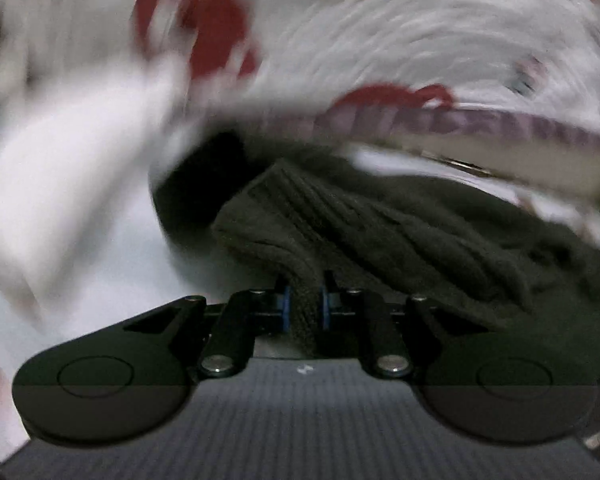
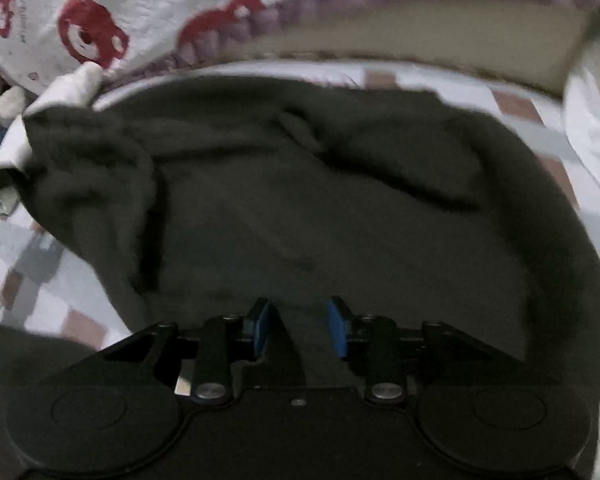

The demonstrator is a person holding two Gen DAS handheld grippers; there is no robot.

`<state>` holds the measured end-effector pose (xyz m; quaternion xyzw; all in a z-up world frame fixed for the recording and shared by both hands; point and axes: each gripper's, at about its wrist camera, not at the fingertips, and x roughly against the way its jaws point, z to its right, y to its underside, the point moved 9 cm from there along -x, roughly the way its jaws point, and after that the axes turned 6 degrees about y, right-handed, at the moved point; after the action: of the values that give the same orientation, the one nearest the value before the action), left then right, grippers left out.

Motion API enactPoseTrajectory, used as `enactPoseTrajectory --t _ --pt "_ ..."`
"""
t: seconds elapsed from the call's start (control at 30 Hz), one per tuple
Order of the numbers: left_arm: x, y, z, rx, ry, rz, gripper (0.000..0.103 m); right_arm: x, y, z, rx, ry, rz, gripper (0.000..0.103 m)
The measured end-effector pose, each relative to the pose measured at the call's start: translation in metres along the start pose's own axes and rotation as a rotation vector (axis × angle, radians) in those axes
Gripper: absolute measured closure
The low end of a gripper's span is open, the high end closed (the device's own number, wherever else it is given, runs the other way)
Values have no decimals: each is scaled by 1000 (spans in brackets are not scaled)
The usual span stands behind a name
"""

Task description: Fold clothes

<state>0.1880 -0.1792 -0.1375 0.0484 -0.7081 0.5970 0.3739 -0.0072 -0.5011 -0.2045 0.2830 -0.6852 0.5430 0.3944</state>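
Left gripper clamped on ribbed hem of dark sweater; right gripper parted above it.

Seen from left wrist only: knit ribs pinched between 2 blue pads, background motion-smeared. Seen from right wrist only: whole sweater, soft, rumpled, spread on checked bedsheet, beside white quilt with red bear prints; jaws open, gripping nothing, just over the fabric.

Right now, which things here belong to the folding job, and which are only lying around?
For the job:
- dark green knit garment
- left gripper, shut on its ribbed edge
- right gripper, open over it

Only lying around:
- white quilt with red bears
- checked bedsheet
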Motion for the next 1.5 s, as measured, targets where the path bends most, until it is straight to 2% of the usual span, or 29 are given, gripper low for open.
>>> enactPoseTrajectory --t 0.03,0.07,0.17,0.23,0.3,0.4,0.43,0.47,0.53,0.6,0.73,0.93,1.0,1.13,1.27,1.33,1.43,1.5 --pt "10 -12 7 -94 -21 30 91 1 5 5 -10 3 -7 65" --pt "21 -23 7 -116 -29 58 91 2 10 11 -21 6 -14 65" --pt "61 -57 -8 -98 -60 146 92 6 22 17 -18 5 -31 65" --pt "94 -76 -22 -84 -97 209 95 14 25 14 -18 -33 -30 65" --pt "131 -77 -39 -88 -127 217 95 22 28 10 -17 -70 -29 65" --pt "164 -30 -69 -40 -220 147 95 32 43 -2 1 -152 -79 65" --pt "170 -3 -83 15 -239 93 95 33 53 -10 28 -188 -110 65" --pt "172 33 -97 115 -237 15 95 33 63 -17 68 -202 -140 65" --pt "167 94 -117 293 -211 -135 94 34 78 -26 141 -178 -173 65" --pt "157 139 -126 379 -209 -261 93 38 81 -27 151 -176 -178 65" --pt "145 143 -127 366 -187 -292 92 47 70 -18 94 -203 -156 65" --pt "166 130 -158 339 -264 -262 87 58 58 -2 10 -165 -78 65" --pt "173 126 -168 330 -290 -251 90 62 52 6 -13 -131 -51 65" --pt "189 117 -189 311 -344 -229 90 69 29 33 -23 -41 29 65" --pt "166 99 -170 384 -191 -213 90 67 -15 51 2 -21 90 65" --pt "145 84 -154 394 -126 -204 85 72 -42 43 1 -23 108 65" --pt "111 62 -137 397 -79 -169 81 94 -71 -9 65 -183 170 65" --pt "89 57 -129 414 -57 -178 80 102 -84 -40 123 -225 207 60"
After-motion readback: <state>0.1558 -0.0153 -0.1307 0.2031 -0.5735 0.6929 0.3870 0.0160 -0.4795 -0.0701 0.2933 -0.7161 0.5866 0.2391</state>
